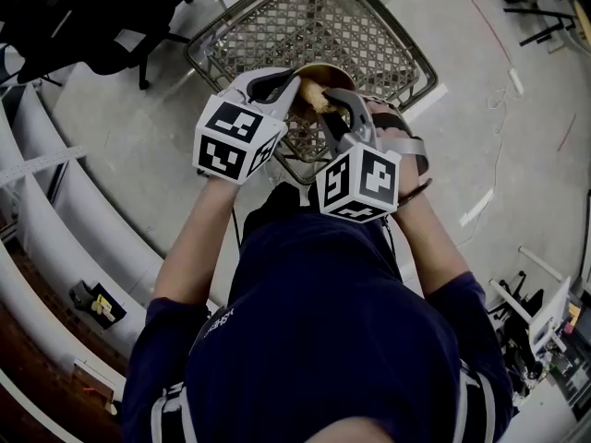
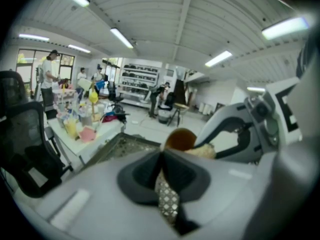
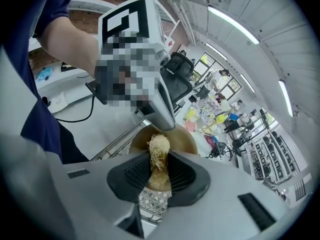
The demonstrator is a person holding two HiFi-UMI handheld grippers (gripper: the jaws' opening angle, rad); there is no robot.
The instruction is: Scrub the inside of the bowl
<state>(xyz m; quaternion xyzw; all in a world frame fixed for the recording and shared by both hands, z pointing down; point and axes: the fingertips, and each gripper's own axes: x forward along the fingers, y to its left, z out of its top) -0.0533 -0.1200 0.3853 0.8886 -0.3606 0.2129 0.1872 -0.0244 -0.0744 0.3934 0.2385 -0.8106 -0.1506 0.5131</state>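
I hold a brown bowl in the air over a wire mesh basket. My left gripper comes in from the left, and its jaws are shut on the bowl's rim. My right gripper is shut on a pale yellow fibrous scrubber. The scrubber's tip rests inside the bowl, close below the left gripper's tip. In the left gripper view the scrubber shows just right of the bowl, with the right gripper's body behind it.
The mesh basket stands on the grey floor. A black office chair is at the upper left and white curved shelving runs down the left. A cluttered table and several people stand farther back.
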